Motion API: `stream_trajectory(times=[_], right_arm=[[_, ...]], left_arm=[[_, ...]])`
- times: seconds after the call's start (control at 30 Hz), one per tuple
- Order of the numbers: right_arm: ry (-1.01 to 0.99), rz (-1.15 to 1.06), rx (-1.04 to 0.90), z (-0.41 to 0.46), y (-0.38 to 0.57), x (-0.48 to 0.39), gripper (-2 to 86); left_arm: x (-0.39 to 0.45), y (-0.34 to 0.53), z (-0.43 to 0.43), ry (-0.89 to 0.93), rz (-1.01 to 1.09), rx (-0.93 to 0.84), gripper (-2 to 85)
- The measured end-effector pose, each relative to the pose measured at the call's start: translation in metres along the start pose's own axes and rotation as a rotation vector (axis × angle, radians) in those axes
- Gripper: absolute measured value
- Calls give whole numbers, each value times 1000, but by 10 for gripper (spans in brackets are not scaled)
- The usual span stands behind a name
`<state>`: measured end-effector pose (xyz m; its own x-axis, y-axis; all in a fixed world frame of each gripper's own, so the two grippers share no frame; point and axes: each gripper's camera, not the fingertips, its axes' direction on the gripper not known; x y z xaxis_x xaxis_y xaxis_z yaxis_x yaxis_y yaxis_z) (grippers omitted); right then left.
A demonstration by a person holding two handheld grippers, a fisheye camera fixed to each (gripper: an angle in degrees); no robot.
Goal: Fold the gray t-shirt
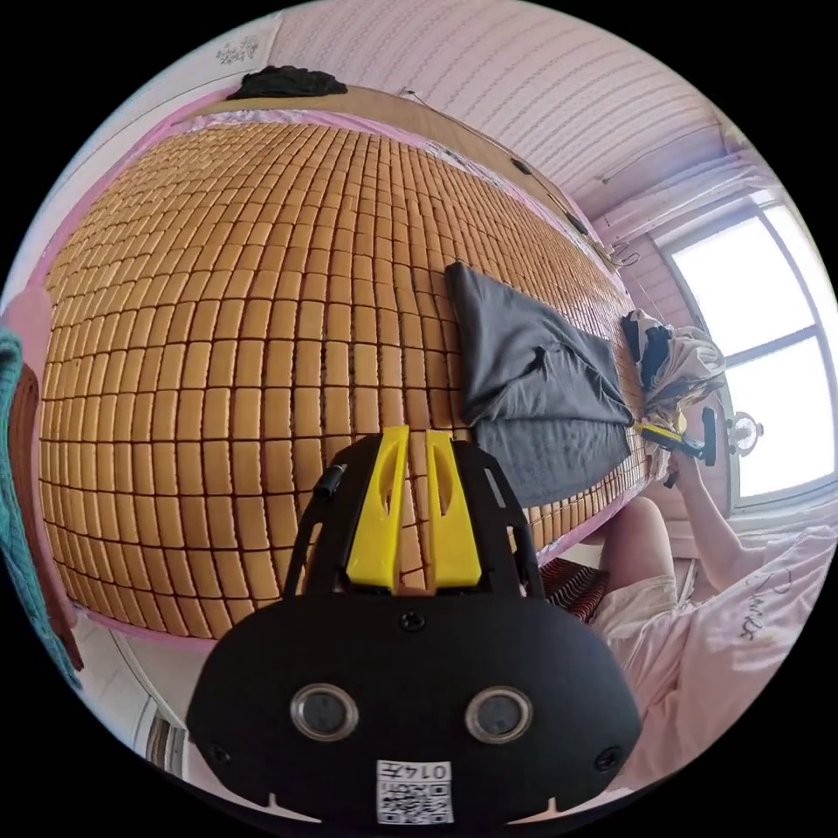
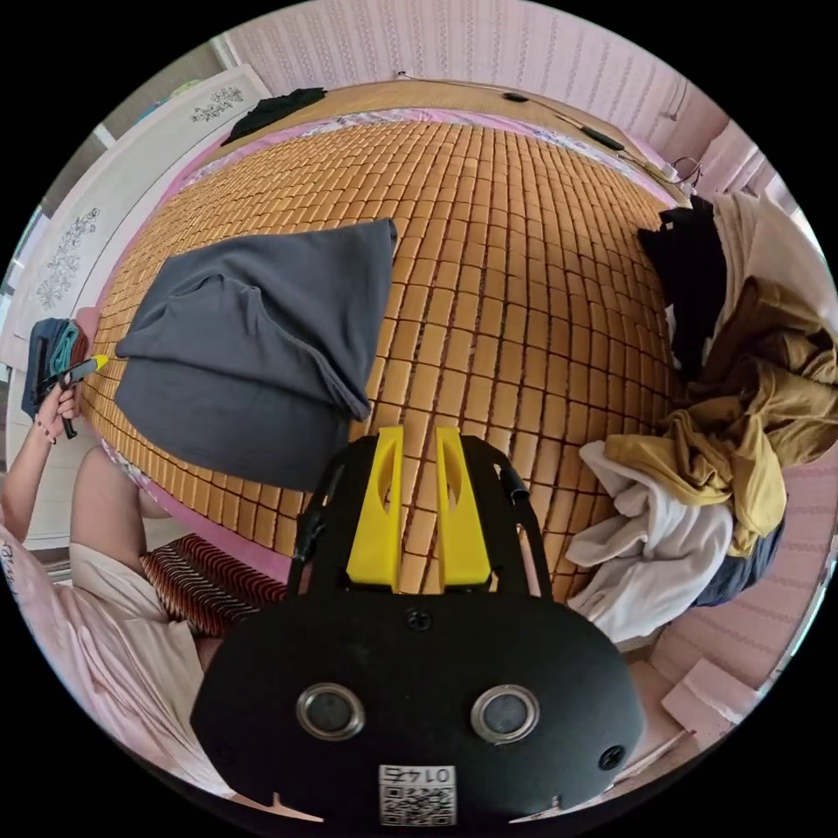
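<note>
Yellow fingers of the left gripper (image 1: 415,502) sit close together with only a narrow slit between them and nothing held, hanging over the bed (image 1: 218,349), whose top is covered by a woven mat of small tan tiles. On that bed, near the edge where the person stands, lies the gray t-shirt (image 2: 253,349), already doubled over into a rough bundle with a thick fold running along one side and a loose corner pointing away from the edge. The right gripper (image 2: 419,506) is likewise nearly closed and empty, poised above the mat beside the shirt rather than on it. Further along the same bed edge from the shirt is a heap of other clothes (image 2: 742,419), mustard, white and dark pieces tangled together, and a black garment (image 2: 271,106) rests at the far corner of the bed. The main risk, as I judge it, is that the shirt's layers are uneven, so a pinch at the thick fold could catch only the top layer and drag the bundle askew instead of folding it cleanly. The tiled mat has gaps that could snag a fingertip sliding under the cloth. Because the shirt lies close to the bed edge, a careless pull toward the person could slide it off.
</note>
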<state>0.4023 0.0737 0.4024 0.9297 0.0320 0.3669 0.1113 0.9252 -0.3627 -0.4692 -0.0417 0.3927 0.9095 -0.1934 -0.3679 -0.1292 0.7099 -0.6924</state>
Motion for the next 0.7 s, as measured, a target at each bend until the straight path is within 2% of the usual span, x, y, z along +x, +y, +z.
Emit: stream_trajectory(times=[0.1, 0.17, 0.27, 0.37, 0.5, 0.7], right_arm=[[-88, -104, 125, -7, -26, -45, 84], [-167, -135, 171, -2, -44, -69, 87], [-231, -113, 124, 22, -68, -91, 85], [-246, -133, 47, 46, -73, -107, 82], [-291, -114, 75, 44, -57, -102, 32], [-461, -243, 192, 7, 13, -85, 14]], left_arm=[[43, -15, 20, -24, 109, -23, 0], [68, -25, 34, 32, 159, 32, 0], [98, -43, 65, 154, 176, 31, 33], [115, -58, 98, 104, 161, -39, 74], [125, -51, 115, 90, 144, -46, 8], [141, 1, 87, 172, 267, 45, -9]])
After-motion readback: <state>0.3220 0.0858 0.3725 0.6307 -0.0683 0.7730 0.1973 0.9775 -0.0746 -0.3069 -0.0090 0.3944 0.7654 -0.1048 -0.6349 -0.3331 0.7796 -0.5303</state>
